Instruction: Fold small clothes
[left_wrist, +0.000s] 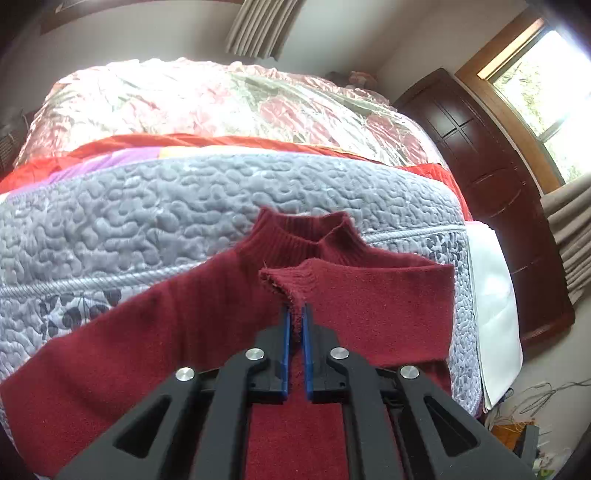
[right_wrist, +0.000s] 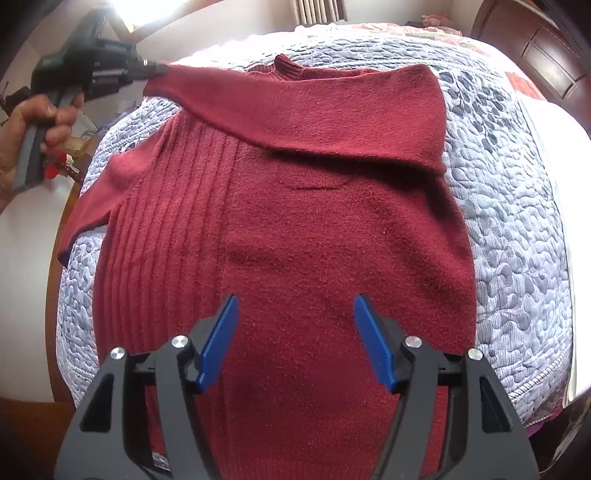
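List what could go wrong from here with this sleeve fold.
1. The left gripper pinches only the frayed edge of the sleeve cuff; the knit may slip out before the sleeve is laid down.
2. The right gripper hangs open above the sweater, pinning nothing, so pulling the sleeve may drag the body askew.
3. The other sleeve hangs off the quilt edge and may pull the sweater sideways.

Bed under a grey quilted cover (right_wrist: 517, 229)

A dark red knitted sweater (right_wrist: 314, 240) lies flat on it; floral bedding (left_wrist: 221, 107) is piled behind.
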